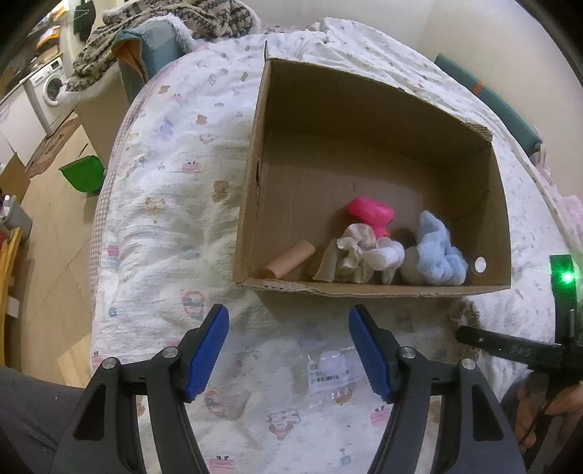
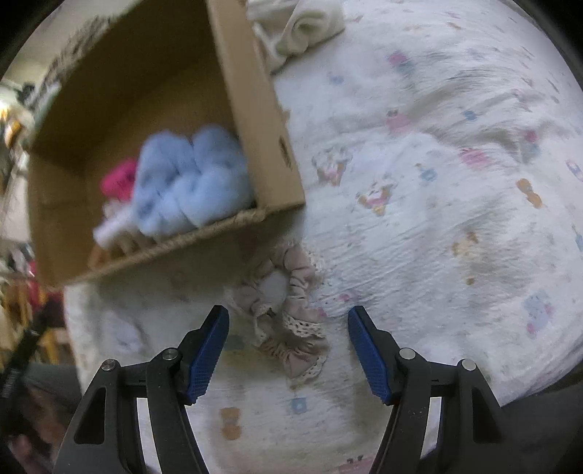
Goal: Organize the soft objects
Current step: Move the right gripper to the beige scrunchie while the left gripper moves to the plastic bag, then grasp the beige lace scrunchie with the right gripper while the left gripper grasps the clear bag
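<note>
A cardboard box [image 1: 364,109] sits on a patterned quilt and shows in the right wrist view too [image 2: 255,94]. It holds a pink object [image 1: 371,213], a cream scrunchie [image 1: 355,251], a white roll [image 1: 386,257], a light blue fluffy cloth [image 1: 439,251] and a peach tube [image 1: 289,259]. My left gripper [image 1: 288,317] is open and empty above the quilt, in front of the box. My right gripper [image 2: 288,317] is open and empty, with a beige lace-trimmed scrunchie [image 2: 288,313] on the quilt between and just beyond its fingers. The right wrist view is blurred.
A clear plastic packet with a barcode label [image 1: 329,372] lies on the quilt near my left gripper. A cream rolled cloth [image 2: 302,25] lies beyond the box. A green bin [image 1: 82,175] and a washing machine [image 1: 49,89] stand on the floor at left.
</note>
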### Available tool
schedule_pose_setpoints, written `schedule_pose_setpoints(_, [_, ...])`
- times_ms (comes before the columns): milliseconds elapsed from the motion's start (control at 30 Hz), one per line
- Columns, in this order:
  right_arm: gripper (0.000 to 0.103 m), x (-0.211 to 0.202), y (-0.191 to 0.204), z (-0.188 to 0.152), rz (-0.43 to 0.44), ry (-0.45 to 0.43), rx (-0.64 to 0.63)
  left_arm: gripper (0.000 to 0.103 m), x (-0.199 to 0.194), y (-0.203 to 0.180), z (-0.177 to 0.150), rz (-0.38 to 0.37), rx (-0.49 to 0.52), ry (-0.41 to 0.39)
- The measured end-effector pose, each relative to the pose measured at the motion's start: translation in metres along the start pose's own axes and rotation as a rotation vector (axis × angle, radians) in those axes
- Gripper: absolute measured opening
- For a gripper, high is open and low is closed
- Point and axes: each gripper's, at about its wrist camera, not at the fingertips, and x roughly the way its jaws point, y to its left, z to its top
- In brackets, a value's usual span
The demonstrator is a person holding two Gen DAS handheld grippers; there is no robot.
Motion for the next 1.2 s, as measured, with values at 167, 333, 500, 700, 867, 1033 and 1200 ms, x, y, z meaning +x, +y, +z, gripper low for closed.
schedule_pose_setpoints(167, [0.068, 0.011, 0.019, -0.004, -0.115, 0.006, -0.111, 0.066, 0.008, 0.000, -0.003, -0.003, -0.005, 0.035])
schedule_pose_setpoints(333, [0.030, 0.007, 0.023, -0.007, -0.157, -0.018, -0.133, 0.066, 0.027, -0.010, -0.015, -0.035, 0.021, 0.125])
schedule_pose_setpoints(500, [0.016, -0.002, 0.026, -0.005, -0.143, -0.043, -0.139, 0.066, 0.049, -0.031, -0.035, -0.037, 0.084, 0.199])
schedule_pose_setpoints(700, [0.016, -0.017, 0.047, -0.006, -0.122, -0.079, -0.162, 0.066, 0.069, -0.037, -0.042, -0.011, 0.090, 0.262])
schedule_pose_setpoints(867, [0.016, -0.031, 0.056, -0.004, -0.103, -0.093, -0.157, 0.066, 0.077, -0.044, -0.043, -0.005, 0.112, 0.259])
schedule_pose_setpoints(1033, [0.016, -0.039, 0.057, -0.002, -0.098, -0.101, -0.169, 0.046, 0.081, -0.052, -0.044, 0.002, 0.128, 0.252])
schedule_pose_setpoints(1200, [0.016, -0.042, 0.065, -0.003, -0.085, -0.104, -0.176, 0.010, 0.084, -0.057, -0.045, -0.022, 0.144, 0.275])
